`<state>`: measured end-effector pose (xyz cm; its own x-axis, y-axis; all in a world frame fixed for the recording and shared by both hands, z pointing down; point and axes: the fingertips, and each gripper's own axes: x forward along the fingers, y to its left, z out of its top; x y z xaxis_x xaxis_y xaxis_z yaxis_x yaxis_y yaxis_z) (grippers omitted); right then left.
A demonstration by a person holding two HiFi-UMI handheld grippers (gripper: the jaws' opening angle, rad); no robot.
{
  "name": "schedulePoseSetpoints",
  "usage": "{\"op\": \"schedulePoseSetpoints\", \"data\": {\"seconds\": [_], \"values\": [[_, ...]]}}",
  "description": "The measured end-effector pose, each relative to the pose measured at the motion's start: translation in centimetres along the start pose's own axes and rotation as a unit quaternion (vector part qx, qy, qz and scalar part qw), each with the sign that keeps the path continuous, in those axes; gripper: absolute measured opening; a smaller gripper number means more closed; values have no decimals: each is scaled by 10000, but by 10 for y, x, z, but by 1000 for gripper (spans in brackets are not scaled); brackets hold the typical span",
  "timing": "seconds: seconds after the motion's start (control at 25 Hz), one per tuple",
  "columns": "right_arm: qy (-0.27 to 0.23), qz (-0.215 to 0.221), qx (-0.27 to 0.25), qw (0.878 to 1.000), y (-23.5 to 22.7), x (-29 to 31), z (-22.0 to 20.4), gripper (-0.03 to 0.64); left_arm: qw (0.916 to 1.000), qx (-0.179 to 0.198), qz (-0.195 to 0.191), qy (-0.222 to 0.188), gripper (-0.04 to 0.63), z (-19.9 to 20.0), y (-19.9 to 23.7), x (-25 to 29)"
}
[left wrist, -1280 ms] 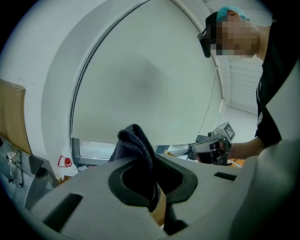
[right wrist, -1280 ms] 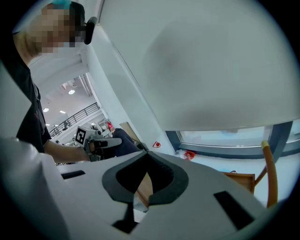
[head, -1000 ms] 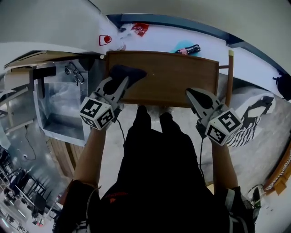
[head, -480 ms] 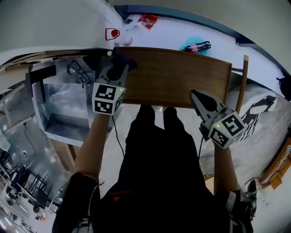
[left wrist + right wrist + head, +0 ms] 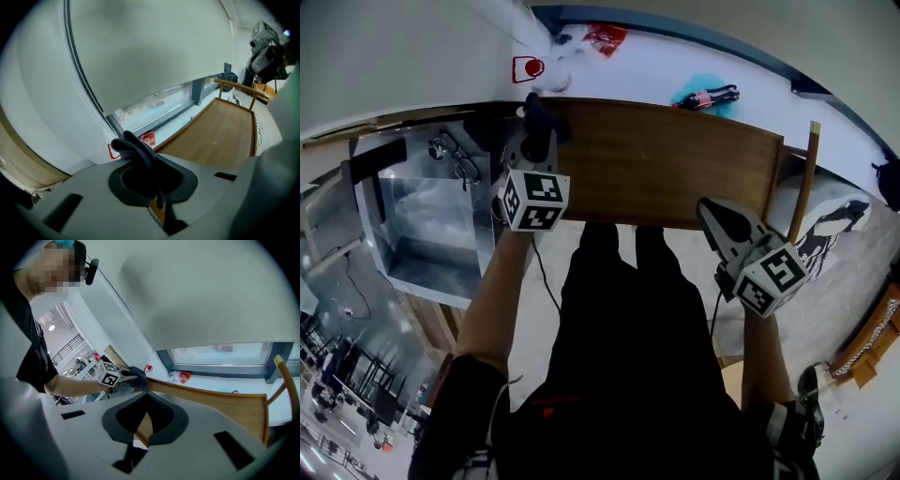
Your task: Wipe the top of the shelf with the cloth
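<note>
The brown wooden shelf top lies in front of me. My left gripper is over its far left corner, shut on a dark cloth that bunches out past the jaws. In the left gripper view the cloth fills the left gripper and the shelf top stretches away to the right. My right gripper hangs at the shelf's front right edge, shut with nothing in it. The right gripper view looks past the right gripper along the shelf top to the cloth.
A metal open box with glasses on it stands left of the shelf. Behind the shelf runs a white sill with a red packet and a bottle. A wooden post rises at the right end.
My left gripper has carried the cloth from the shelf's front left part back to its far left corner. The right gripper has stayed near the front right edge.
</note>
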<state>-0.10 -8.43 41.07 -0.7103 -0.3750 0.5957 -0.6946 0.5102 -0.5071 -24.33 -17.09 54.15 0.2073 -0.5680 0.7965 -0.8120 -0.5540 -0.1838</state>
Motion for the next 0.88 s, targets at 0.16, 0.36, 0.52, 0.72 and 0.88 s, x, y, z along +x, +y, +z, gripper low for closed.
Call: {"op": "schedulePoseSetpoints", "data": {"seconds": [0.16,0.36,0.52,0.72,0.88], "values": [[71,7,64,10000,-4,1,-9,5,9987,317,-329,220,38,-4,-24,29],[130,8,208,9997,-10,-1,-21,5,9947,478,-758,502,38,-16,-56,63],[97,-61,309,9995,-18,-8,-28,5,9923,413,-932,704,38,-27,-67,79],[35,-128,435,9990,-25,-18,-37,5,9906,462,-1006,801,38,-31,-74,88],[-31,-149,525,9985,-29,-25,-45,5,9896,508,-1066,820,38,-26,-81,93]]}}
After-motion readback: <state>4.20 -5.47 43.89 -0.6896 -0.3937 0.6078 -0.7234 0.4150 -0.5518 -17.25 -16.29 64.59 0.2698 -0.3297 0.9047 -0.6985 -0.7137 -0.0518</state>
